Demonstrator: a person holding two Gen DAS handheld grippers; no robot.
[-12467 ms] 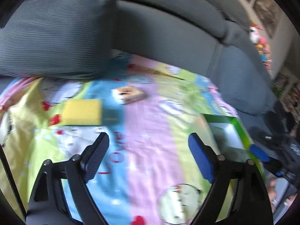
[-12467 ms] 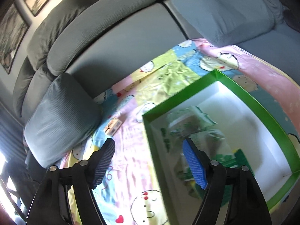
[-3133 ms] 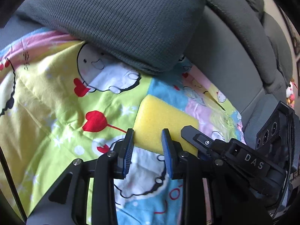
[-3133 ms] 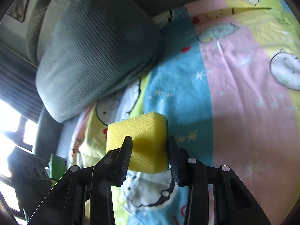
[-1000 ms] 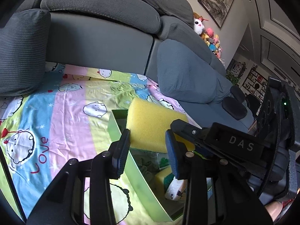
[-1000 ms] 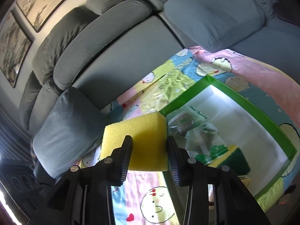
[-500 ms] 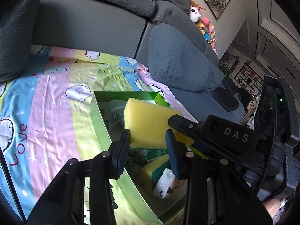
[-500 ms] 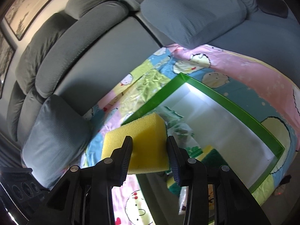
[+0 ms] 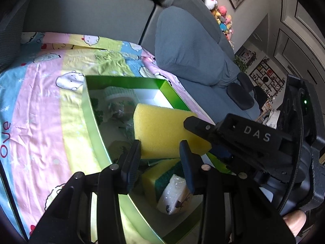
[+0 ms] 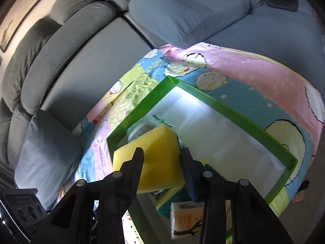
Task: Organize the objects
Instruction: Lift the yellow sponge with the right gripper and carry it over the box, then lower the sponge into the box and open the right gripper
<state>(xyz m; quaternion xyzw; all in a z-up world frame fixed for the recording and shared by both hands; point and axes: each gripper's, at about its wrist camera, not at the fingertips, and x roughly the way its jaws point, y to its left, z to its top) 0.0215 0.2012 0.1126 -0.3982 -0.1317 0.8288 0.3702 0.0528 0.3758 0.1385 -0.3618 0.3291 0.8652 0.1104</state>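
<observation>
Yellow sponge (image 9: pixel 164 130) is held in the air over the green box (image 9: pixel 89 111), pinched from two ends — left claw (image 9: pixel 160 154) closed on its near edge, right claw (image 10: pixel 162 162) closed on the other end, and the right claw's body also shows in the left view (image 9: pixel 256 140). Both sets of pads sit close together with foam between them; nothing else is in either grip.

Handling: foam looks light, soft and squashy, not slippery or breakable. Best hold is across the short faces near an end, as now, with a mild squeeze; a hard pinch would just dent it.

Box sits on the cartoon-print sheet (image 9: pixel 40 105) spread over the grey sofa (image 9: pixel 91 6). Inside it are a green-and-yellow scrub sponge (image 9: pixel 162 177), a wrapped packet (image 9: pixel 174 195) and a crinkly clear bag with a round tub (image 9: pixel 117 99) — all crowded toward the near and left side. White floor of the box (image 10: pixel 219 134) is bare on the far right half, so that looks like the open room for a drop.

Edges to mind: the thin green walls stand upright just under the sponge, and a grey cushion (image 9: pixel 189 46) lies close beyond the far corner. Coming straight down should clear the rim.
</observation>
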